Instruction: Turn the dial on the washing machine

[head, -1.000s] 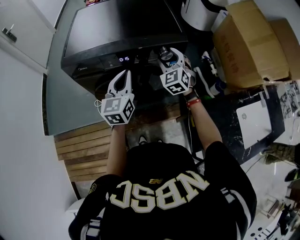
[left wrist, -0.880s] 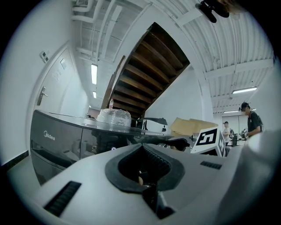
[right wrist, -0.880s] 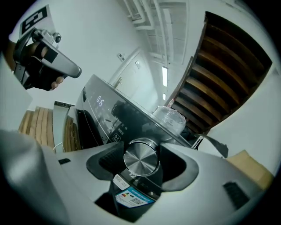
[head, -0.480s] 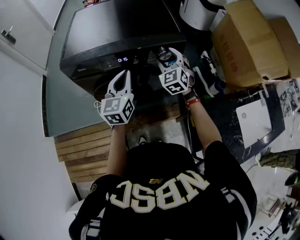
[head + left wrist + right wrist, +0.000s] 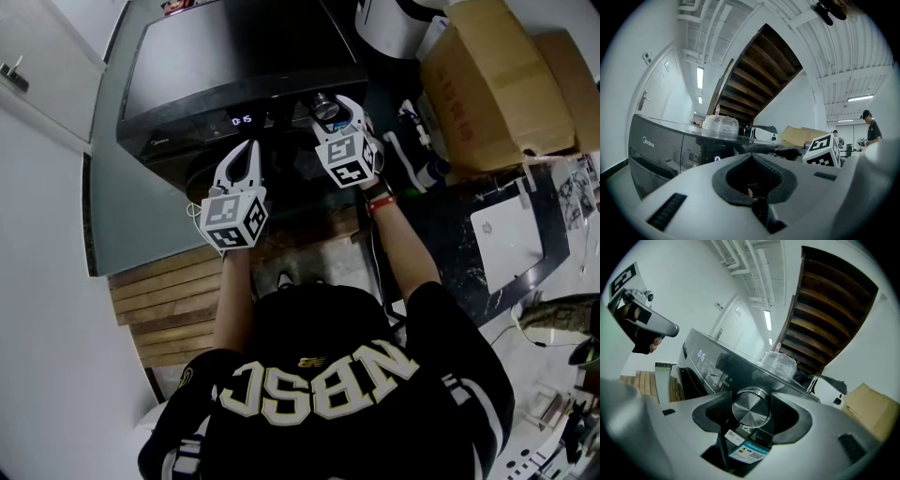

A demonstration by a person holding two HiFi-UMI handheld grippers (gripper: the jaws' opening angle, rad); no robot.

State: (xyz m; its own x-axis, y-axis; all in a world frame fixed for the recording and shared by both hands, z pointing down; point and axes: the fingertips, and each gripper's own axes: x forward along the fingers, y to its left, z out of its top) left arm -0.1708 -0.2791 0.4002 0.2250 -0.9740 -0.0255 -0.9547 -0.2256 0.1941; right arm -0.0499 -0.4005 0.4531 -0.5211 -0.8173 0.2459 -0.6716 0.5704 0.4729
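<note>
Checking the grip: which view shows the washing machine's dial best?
Right gripper view: the round brushed-metal dial sits large between the jaws of the right claw. Head view shows it tiny; left gripper view, not at all.

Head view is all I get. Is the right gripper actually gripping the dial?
Observer: Yes. In the right gripper view, the right gripper has its jaws clamped on both sides of the dial.
Operator: And the other one?
Observer: The left gripper is shut with nothing between its jaws, held short of the washer.
Operator: Anything below the dial?
Observer: A sticker on the washer front, just under it.
</note>
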